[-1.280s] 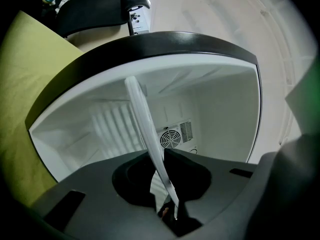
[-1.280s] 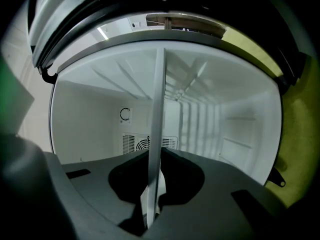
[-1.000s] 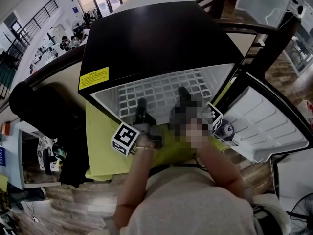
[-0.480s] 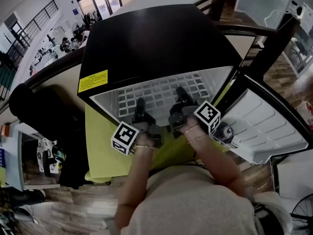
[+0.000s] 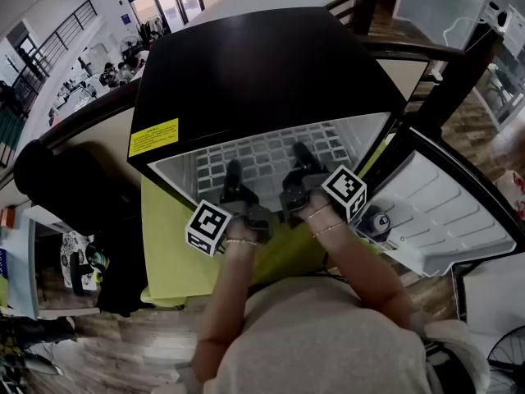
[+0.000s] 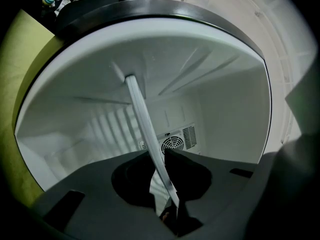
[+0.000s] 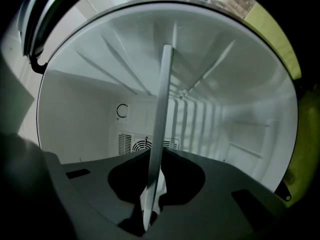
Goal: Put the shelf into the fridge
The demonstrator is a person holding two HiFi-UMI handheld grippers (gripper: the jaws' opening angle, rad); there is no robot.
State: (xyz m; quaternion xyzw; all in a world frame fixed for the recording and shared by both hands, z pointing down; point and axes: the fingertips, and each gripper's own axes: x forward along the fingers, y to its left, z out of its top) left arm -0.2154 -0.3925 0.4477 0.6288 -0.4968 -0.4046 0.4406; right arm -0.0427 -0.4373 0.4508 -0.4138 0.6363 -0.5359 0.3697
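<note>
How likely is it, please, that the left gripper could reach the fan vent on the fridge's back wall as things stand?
Probably not yet. The left gripper has its jaws closed on the shelf, which it must release first; otherwise the way to the fan vent looks free.

Soft daylight, dim fisheye-warped edges

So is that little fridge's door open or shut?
Open: the door hangs swung out to the right, its white inner lining showing, and the grid shelf is visible inside.
</note>
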